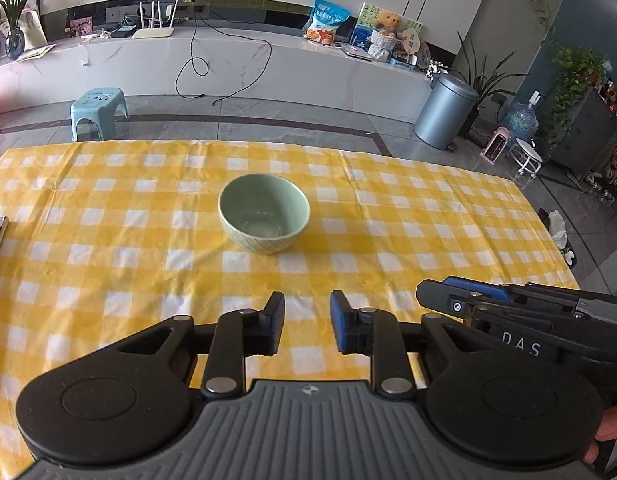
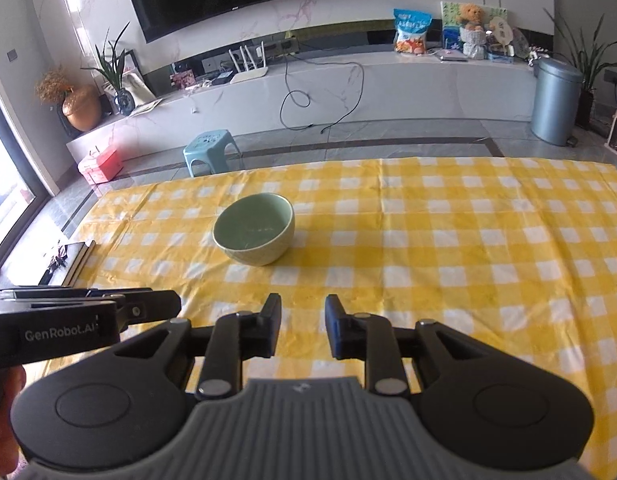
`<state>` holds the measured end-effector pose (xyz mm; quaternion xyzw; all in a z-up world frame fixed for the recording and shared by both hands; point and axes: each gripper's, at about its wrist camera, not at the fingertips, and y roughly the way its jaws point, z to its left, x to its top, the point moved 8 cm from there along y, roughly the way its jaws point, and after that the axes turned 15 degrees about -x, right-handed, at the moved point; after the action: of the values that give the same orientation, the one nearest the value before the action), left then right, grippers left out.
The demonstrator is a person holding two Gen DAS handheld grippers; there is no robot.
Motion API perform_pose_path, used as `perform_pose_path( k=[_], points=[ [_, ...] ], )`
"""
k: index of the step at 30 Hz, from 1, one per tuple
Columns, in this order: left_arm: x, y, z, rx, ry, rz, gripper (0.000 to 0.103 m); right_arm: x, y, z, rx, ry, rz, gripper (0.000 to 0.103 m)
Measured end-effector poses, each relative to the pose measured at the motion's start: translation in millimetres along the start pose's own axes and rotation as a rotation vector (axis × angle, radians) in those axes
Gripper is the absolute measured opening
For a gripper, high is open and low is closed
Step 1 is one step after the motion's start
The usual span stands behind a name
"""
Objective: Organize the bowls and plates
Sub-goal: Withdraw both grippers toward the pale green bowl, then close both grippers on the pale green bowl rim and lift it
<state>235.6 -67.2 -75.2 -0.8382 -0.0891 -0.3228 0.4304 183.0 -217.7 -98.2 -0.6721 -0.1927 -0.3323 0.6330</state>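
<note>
Green bowl (image 1: 264, 214) stood upright on the table (image 1: 448, 240), on a yellow-and-white checked cloth (image 1: 108, 216), roughly mid-table and nearer the far edge than the near one. Bowl appeared empty; outer wall showed a faint diamond pattern.

Left hand-held gripper (image 1: 307, 322) hovered over the cloth at the near side of the table, jaws parted to a narrow gap with nothing between them, only checked cloth visible through the gap. Bowl lay ahead of it and slightly to the left of its line, well apart from the fingertips (image 1: 275, 308).

Right hand-held gripper (image 2: 302, 326) sat likewise low over the cloth, jaws narrowly apart and empty. In its view the bowl (image 2: 254, 229) lay ahead and to the left, well clear of the fingertips (image 2: 271, 312).

The two grippers ran side by side: the right one's body showed at the right edge of the left wrist view (image 1: 520, 312), the left one's at the left edge of the right wrist view (image 2: 80, 320). Part of a person's hand (image 1: 606, 436) was visible on the grip.

A book-like flat item (image 2: 74, 262) lay at the table's left edge, well apart from the bowl.
</note>
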Motion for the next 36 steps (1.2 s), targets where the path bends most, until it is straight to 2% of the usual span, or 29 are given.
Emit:
perform_pose_path(
  k=[6,12,17,23,25,26,30,36],
  points=[
    [26,18,34,0.008,-0.068,0.002,0.041,27,39,9,0.005,0.018,0.068,0.027],
    [53,41,64,0.004,-0.133,-0.011,0.044,55,83,19,0.022,0.064,0.126,0.027],
    [61,66,91,0.050,-0.155,-0.001,0.044,66,119,34,0.030,0.103,0.186,0.027],
    [58,95,108,0.061,-0.193,0.037,0.044,65,156,49,-0.025,0.126,0.251,0.027],
    [55,103,113,0.071,-0.204,0.056,0.041,63,164,52,-0.023,0.150,0.279,0.027],
    [53,106,114,0.077,-0.214,0.067,0.036,61,168,51,-0.027,0.158,0.288,0.026],
    [47,113,120,0.071,-0.259,0.080,0.029,55,179,54,-0.031,0.183,0.325,0.017],
    [49,116,117,0.057,-0.252,0.080,0.014,50,189,57,-0.009,0.213,0.354,0.011]
  ],
)
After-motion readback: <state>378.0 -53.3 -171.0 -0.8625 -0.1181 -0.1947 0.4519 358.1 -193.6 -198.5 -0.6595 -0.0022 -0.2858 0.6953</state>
